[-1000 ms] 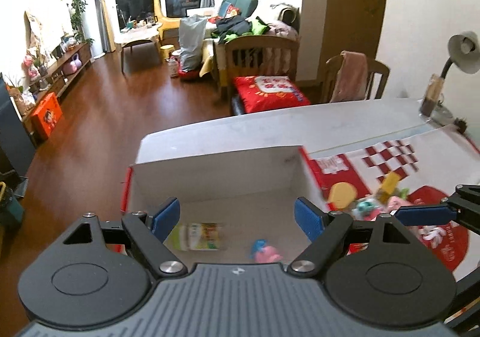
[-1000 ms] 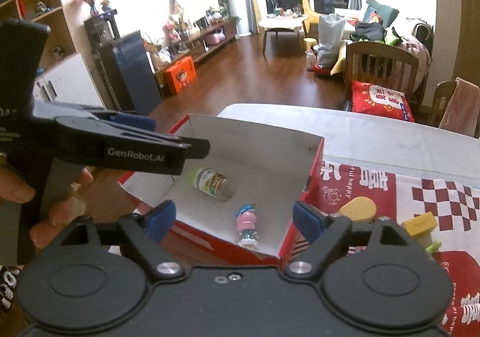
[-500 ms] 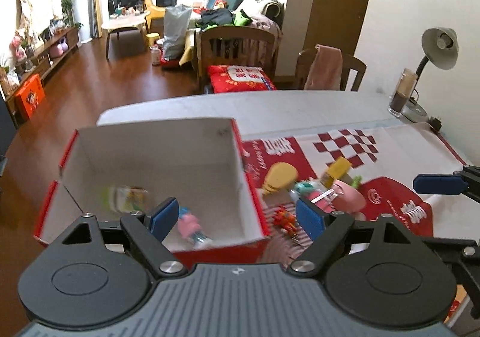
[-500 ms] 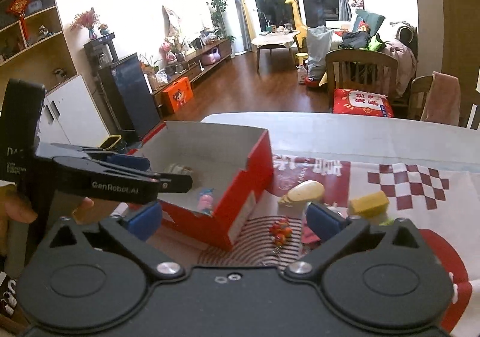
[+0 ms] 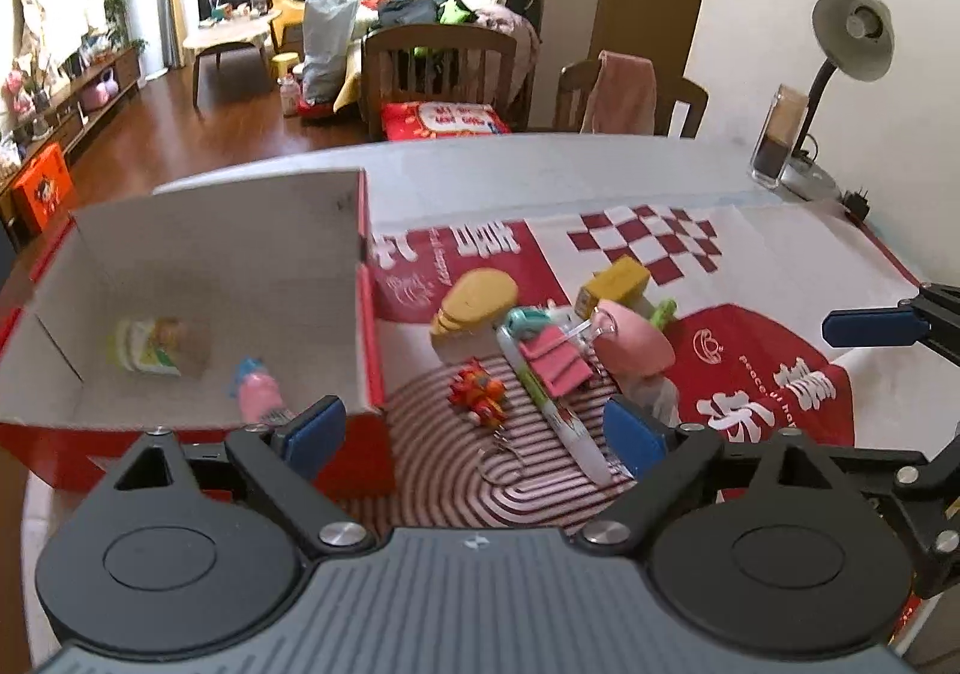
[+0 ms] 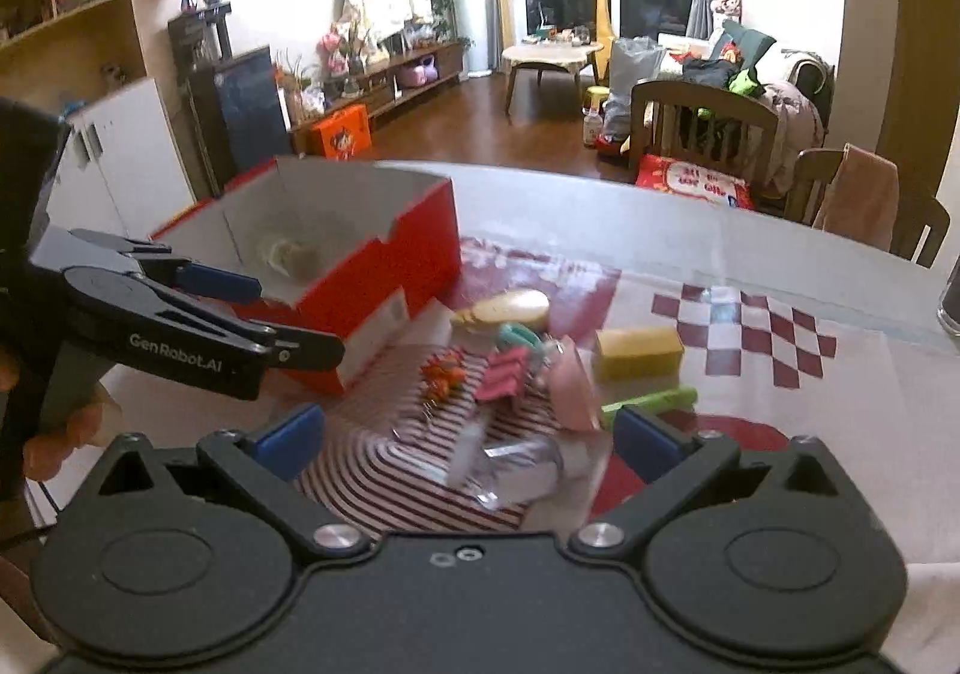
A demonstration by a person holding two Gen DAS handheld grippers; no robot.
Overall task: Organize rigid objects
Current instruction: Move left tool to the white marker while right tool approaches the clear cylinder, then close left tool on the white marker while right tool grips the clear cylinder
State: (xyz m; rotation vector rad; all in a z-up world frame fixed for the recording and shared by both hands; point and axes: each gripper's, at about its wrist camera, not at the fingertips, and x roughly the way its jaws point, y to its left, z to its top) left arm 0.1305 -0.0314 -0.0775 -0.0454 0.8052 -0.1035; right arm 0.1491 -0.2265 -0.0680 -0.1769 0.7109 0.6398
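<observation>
A red box [image 5: 369,314] with a white inside stands at the left of the mat, holding a small jar [image 5: 150,350] and a pink figurine [image 5: 261,395]. To its right lies a pile: yellow oval [image 5: 474,299], yellow block [image 5: 618,281], pink bowl [image 5: 633,341], pink clip [image 5: 555,368], orange keychain [image 5: 477,395], white pen [image 5: 555,416]. My left gripper [image 5: 474,434] hovers above the keychain and pen, its jaws opening, pads touching nothing. My right gripper [image 6: 468,440] is open wide over a clear item [image 6: 516,470], beside the pink bowl [image 6: 573,389] and a green stick [image 6: 651,401].
The red and white printed mat [image 5: 780,392] covers the white table [image 5: 540,164]. A desk lamp [image 5: 852,38] and a glass [image 5: 777,140] stand at the far right. Chairs [image 5: 441,68] sit behind the table. A hand [image 6: 66,422] holds the left gripper [image 6: 294,317] by the box [image 6: 384,266].
Both views have swung from over the box to the pile on the mat and come lower. Both grippers' jaws stand wider than before.
</observation>
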